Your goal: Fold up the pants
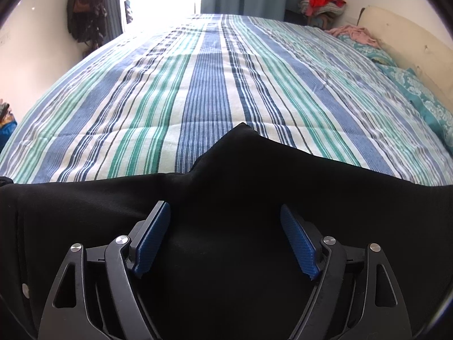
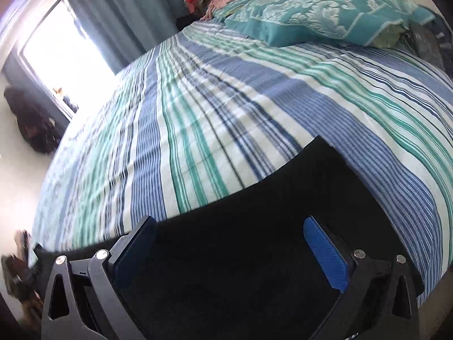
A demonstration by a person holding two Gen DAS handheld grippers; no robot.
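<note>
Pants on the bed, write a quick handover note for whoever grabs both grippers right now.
Left gripper: open, empty, over the black pants.
Right gripper: open, empty, over the pants near one squared end.
Pants lie along the near edge of the striped bedspread; a point of cloth sticks out toward the middle of the bed.
Done: pants laid out; whether any fold is in cannot be told.
Left: grasp the cloth, fold, smooth flat.

1. Bed (image 1: 215, 90) carries everything; covered by a blue, green and white striped sheet (image 2: 226, 113).
2. Black pants (image 1: 226, 187) lie flat along its near edge.
3. Teal patterned pillows (image 2: 320, 17) sit at the right side.
4. Pink cloth (image 1: 354, 32) lies crumpled at the far right, by the pillows.
</note>
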